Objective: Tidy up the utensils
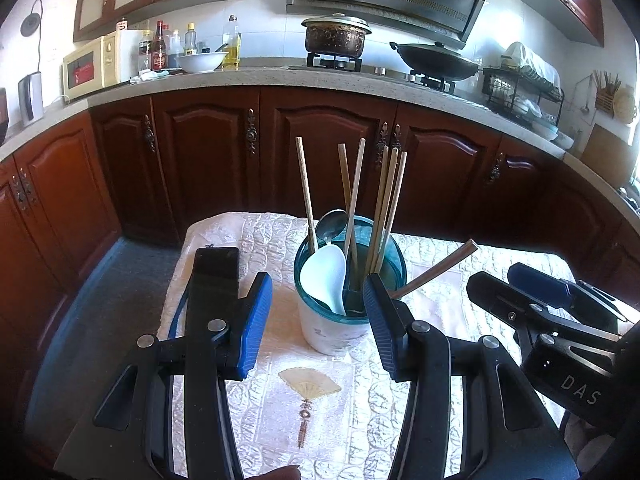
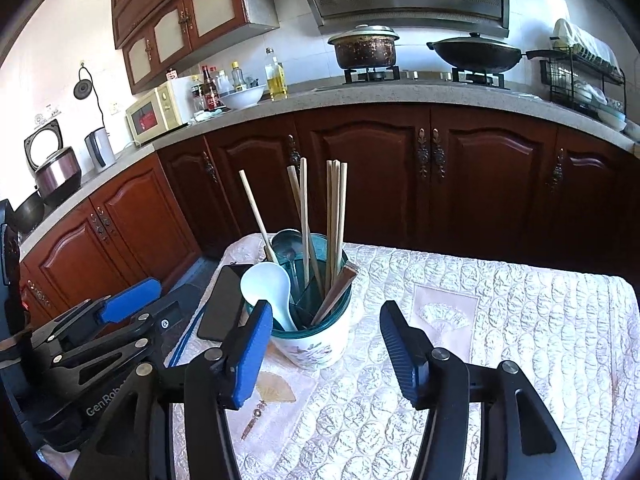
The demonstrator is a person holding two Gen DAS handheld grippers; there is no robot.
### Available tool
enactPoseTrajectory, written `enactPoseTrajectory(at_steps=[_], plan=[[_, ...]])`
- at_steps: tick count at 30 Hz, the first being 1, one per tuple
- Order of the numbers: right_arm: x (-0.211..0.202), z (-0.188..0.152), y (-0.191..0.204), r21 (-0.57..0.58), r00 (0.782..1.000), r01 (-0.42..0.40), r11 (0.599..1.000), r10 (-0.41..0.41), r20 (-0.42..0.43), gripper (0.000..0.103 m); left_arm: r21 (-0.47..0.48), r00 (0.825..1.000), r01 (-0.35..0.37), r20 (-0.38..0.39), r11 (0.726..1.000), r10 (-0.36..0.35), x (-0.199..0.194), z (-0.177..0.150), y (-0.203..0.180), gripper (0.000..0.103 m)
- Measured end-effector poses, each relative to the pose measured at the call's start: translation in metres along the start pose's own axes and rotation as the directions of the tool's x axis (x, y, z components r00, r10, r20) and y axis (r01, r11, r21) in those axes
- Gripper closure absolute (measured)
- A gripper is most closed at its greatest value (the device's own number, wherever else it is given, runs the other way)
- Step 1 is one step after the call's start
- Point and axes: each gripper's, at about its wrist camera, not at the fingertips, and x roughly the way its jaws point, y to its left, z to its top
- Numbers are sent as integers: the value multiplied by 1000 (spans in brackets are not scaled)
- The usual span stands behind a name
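Observation:
A white utensil holder with a teal rim [image 1: 334, 330] [image 2: 316, 346] stands on the quilted table. It holds several wooden chopsticks [image 1: 386, 204] [image 2: 335, 216], a white plastic spoon [image 1: 326, 276] [image 2: 266, 284], a metal spoon [image 1: 332, 224] [image 2: 286, 242] and a brown flat stick [image 1: 440, 270] [image 2: 336, 294] that leans over the rim. My left gripper [image 1: 318, 320] is open and empty just in front of the holder. My right gripper [image 2: 326, 348] is open and empty, close in front of the holder; it also shows in the left wrist view [image 1: 520, 292].
A black phone [image 1: 214, 270] [image 2: 222, 304] lies on the cloth left of the holder. The white quilted tablecloth [image 2: 500, 320] covers the table. Behind are brown cabinets [image 1: 208, 160] and a counter with a microwave, bottles, a pot and a wok.

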Motion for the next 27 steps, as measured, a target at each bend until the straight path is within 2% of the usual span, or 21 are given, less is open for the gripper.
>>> enactPoseTrajectory(at_steps=[27], plan=[[1,3,-3,-5,1000,8,1000,-8,0,47,11,1000,-12,23,1000,11,-5,3,-3,56]])
